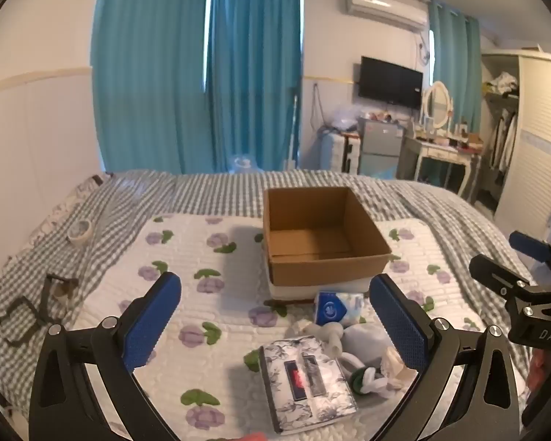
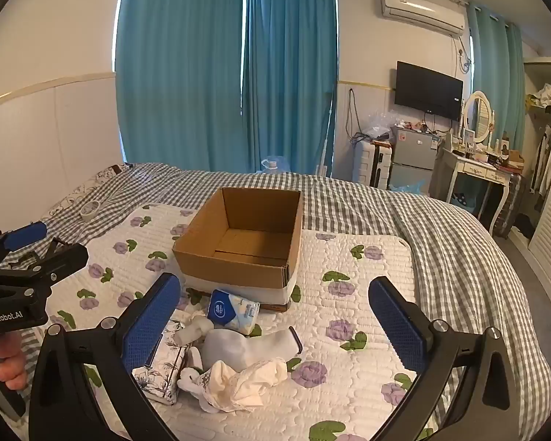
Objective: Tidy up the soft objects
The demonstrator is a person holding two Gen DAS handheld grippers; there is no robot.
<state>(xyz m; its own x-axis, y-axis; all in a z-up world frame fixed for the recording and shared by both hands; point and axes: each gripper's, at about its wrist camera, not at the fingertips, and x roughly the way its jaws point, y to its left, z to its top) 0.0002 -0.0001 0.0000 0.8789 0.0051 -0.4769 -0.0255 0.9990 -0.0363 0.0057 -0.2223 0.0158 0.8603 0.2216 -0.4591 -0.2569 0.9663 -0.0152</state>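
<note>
An empty open cardboard box (image 1: 323, 242) (image 2: 242, 242) stands on the flowered white quilt (image 1: 187, 257) (image 2: 356, 294). In front of it lie a blue tissue pack (image 1: 336, 307) (image 2: 233, 310), a floral tissue pack (image 1: 306, 382) (image 2: 161, 371), a white sock (image 2: 249, 345) (image 1: 363, 338) and a cream lace cloth (image 2: 242, 378) (image 1: 393, 365). My left gripper (image 1: 275, 325) is open and empty, hovering above the floral pack. My right gripper (image 2: 275, 325) is open and empty above the sock and cloth; it also shows at the right of the left wrist view (image 1: 521, 283).
A grey checked bedspread (image 2: 440, 242) covers the bed. A roll of tape (image 1: 80, 231) (image 2: 90, 210) and black frame pieces (image 1: 36, 305) lie at the left. Beyond the bed are teal curtains (image 2: 224, 73), a small fridge (image 2: 413, 160), a dressing table (image 2: 485, 172) and a wardrobe (image 1: 532, 139).
</note>
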